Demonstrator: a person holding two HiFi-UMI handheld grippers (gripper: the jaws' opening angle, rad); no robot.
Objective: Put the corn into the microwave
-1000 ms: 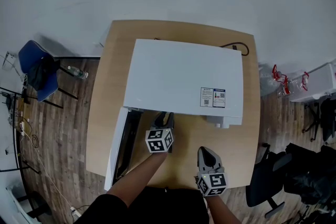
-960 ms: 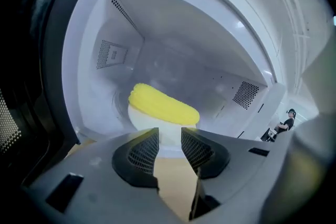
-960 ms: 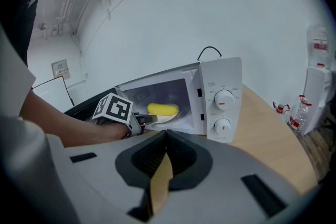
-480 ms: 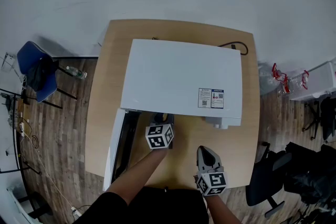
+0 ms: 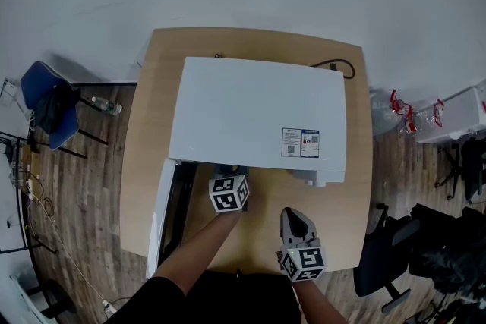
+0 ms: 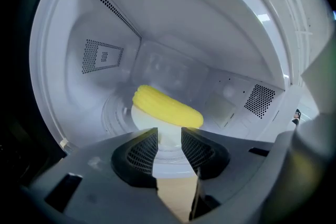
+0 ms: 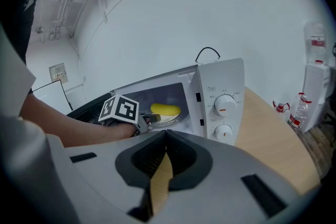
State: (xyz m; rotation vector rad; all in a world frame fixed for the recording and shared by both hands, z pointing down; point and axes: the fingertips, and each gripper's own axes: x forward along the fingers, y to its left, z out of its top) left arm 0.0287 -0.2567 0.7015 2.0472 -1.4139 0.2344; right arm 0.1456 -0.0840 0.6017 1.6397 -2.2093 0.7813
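The yellow corn [image 6: 167, 106] lies on a white plate [image 6: 140, 117] on the turntable inside the white microwave [image 5: 258, 110]. The microwave door [image 5: 163, 209] hangs open at the left. My left gripper [image 6: 169, 132] is open at the mouth of the cavity, just short of the plate, with nothing between its jaws. In the head view only its marker cube [image 5: 229, 193] shows, the fingers hidden under the microwave's top. My right gripper [image 5: 293, 216] hovers over the wooden table [image 5: 345, 201], shut and empty. The right gripper view shows the corn [image 7: 165, 109] and the left gripper [image 7: 148, 119] in front of it.
The microwave's control panel with two dials [image 7: 224, 115] is right of the opening. A black cable [image 5: 334, 66] runs behind it. A blue chair [image 5: 47, 99] stands at the left and a black office chair [image 5: 387, 254] at the right. Bottles [image 7: 316, 84] stand beyond the table.
My left gripper has edged toward the microwave opening, so its fingers are now under the top's front edge. The right gripper has stayed in place.
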